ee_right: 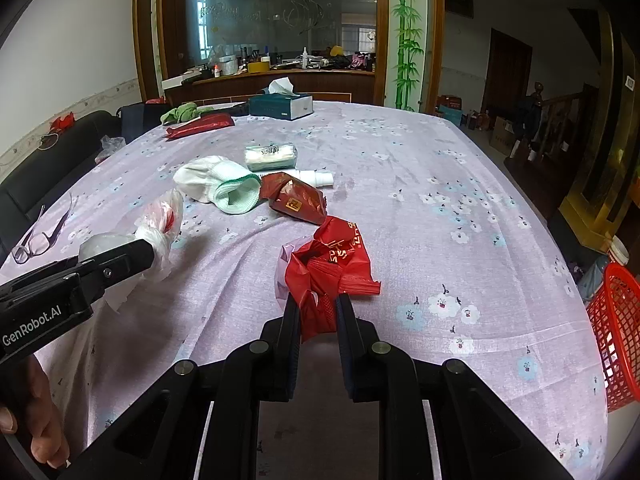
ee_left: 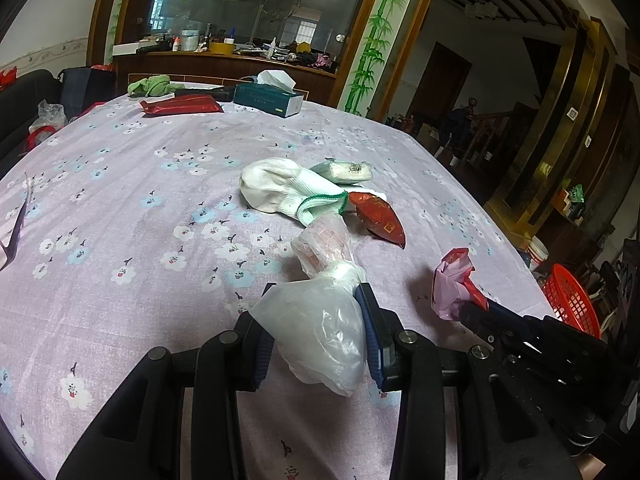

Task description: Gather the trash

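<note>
Clamped between the pads of your left claw (ee_left: 316, 344) is a knotted clear plastic bag (ee_left: 320, 320), its tail trailing forward onto the cloth, while your right claw (ee_right: 318, 312) is pinched tight on a crumpled red wrapper (ee_right: 328, 268) with a scrap of pale pink film behind it. Both pieces look lifted just clear of the counter (ee_right: 440, 220), though the fisheye makes that hard to be sure of. So you are in the carry step: two bits of trash picked up and not yet dropped. The red basket (ee_right: 616, 332) standing off the counter's right edge looks like the bin, so the next move calls for swinging the right claw out past that edge and parting the pads over the basket mouth, then following with the left. Your path to the right is open cloth with nothing lying on it. Keep the left claw from crossing over the right as you go, since the two are near each other. Further up the counter, the red foil packet (ee_right: 298, 200) and the small wrapped pack (ee_right: 272, 156) probably remain to collect; the white sock (ee_right: 216, 184) and the glasses (ee_right: 40, 236) near the left edge are likely not trash.
</note>
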Demonstrator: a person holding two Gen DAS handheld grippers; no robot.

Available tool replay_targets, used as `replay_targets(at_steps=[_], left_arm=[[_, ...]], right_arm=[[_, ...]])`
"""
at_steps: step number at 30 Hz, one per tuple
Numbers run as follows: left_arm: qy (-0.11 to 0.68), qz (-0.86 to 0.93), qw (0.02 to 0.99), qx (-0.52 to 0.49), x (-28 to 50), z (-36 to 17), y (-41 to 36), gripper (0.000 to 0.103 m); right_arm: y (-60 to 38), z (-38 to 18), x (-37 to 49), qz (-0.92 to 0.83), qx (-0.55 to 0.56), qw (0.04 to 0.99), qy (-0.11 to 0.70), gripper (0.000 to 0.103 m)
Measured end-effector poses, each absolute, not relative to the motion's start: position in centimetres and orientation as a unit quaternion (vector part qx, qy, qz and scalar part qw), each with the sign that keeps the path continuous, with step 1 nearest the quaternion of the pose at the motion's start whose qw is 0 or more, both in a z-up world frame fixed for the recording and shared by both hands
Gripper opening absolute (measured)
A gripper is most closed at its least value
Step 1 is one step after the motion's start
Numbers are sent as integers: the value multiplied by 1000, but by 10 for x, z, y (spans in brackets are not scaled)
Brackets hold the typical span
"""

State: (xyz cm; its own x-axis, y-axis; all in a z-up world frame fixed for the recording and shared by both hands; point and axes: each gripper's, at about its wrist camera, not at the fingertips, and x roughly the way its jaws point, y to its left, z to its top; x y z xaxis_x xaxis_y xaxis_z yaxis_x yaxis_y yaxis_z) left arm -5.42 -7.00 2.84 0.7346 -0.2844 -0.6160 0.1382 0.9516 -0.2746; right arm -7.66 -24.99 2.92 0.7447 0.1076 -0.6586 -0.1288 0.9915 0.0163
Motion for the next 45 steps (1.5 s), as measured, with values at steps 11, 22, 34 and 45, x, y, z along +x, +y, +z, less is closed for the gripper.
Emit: replay_targets(at_steps=[11, 22, 34, 45], left_arm=[[344, -119, 926, -103, -53, 30, -75, 37], [342, -152, 923, -90, -50, 43, -99, 37], [366, -306, 877, -59, -44, 73, -214, 37], [387, -438, 811, -27, -52, 102, -367, 37]], right_arm=[[-251, 31, -78, 59, -16, 935, 350, 18], [-297, 45, -82, 32, 27, 939, 342, 18], [-473, 88, -131, -103, 161, 939, 286, 18], [-601, 90, -171, -163, 246, 916, 273, 19]])
